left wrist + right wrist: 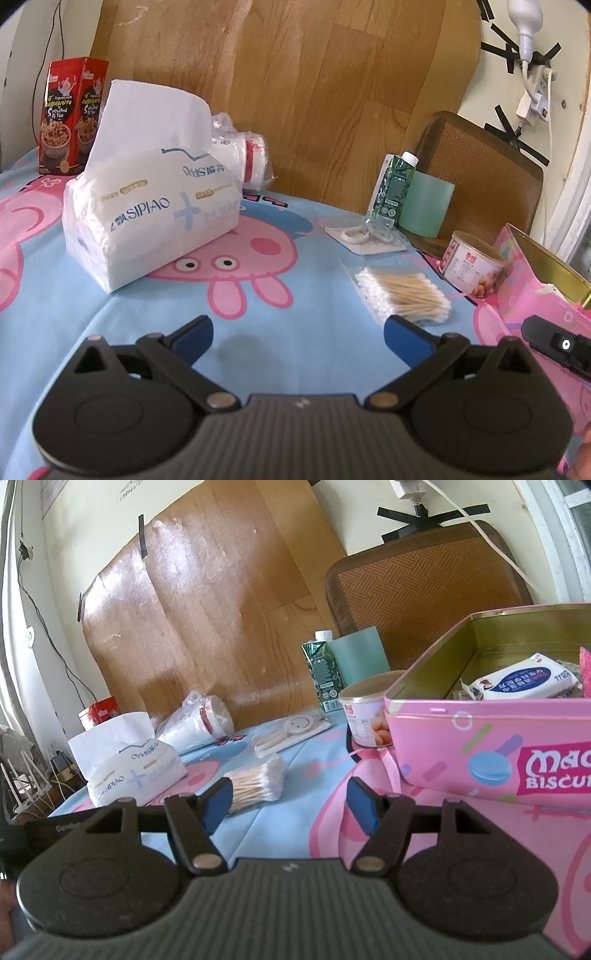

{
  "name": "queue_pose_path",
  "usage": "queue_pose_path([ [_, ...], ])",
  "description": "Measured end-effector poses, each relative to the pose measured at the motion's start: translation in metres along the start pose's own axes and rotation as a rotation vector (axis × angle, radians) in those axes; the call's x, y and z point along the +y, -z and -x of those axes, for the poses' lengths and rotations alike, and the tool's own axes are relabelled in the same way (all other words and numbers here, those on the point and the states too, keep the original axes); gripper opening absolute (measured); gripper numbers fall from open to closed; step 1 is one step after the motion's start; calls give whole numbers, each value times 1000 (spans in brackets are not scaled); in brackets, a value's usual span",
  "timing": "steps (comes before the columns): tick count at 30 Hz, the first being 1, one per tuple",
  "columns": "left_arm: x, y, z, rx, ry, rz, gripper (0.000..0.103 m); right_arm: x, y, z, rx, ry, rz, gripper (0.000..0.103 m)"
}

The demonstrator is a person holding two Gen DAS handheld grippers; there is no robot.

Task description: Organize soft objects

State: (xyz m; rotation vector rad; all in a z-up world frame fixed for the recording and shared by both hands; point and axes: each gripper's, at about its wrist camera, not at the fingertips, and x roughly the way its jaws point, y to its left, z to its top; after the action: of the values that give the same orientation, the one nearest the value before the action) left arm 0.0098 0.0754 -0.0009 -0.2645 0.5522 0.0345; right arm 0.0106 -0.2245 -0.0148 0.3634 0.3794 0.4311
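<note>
A white soft pack of tissues (147, 210) (135, 771) lies on the cartoon-print cloth, one sheet sticking up. A bag of cotton swabs (404, 293) (256, 779) lies to its right. The open pink biscuit tin (491, 738) (543, 291) stands at the right and holds a small wipes pack (524, 683). My left gripper (299, 338) is open above bare cloth, short of the tissues and swabs. Just left of the tin, my right gripper (291, 806) hovers open with nothing between its fingers.
A red snack box (72, 114) stands far left. A plastic-wrapped roll (240, 155), a green carton (393, 188), a pale green cup (424, 205), a can (472, 264) and a flat packet of hooks (365, 236) sit toward the back. A wooden board (295, 92) leans behind.
</note>
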Motion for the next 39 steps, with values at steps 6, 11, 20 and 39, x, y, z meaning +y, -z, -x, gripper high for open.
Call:
queue_pose_path([
  [6, 0, 1, 2, -6, -1, -1, 102, -1, 0, 0, -5, 1, -4, 71],
  [11, -1, 1, 2, 1, 0, 0, 102, -2, -1, 1, -1, -3, 0, 71],
  [20, 2, 0, 4, -11, 19, 6, 102, 0, -1, 0, -2, -1, -1, 71],
  [39, 5, -1, 4, -7, 30, 25, 102, 0, -1, -1, -4, 7, -4, 71],
])
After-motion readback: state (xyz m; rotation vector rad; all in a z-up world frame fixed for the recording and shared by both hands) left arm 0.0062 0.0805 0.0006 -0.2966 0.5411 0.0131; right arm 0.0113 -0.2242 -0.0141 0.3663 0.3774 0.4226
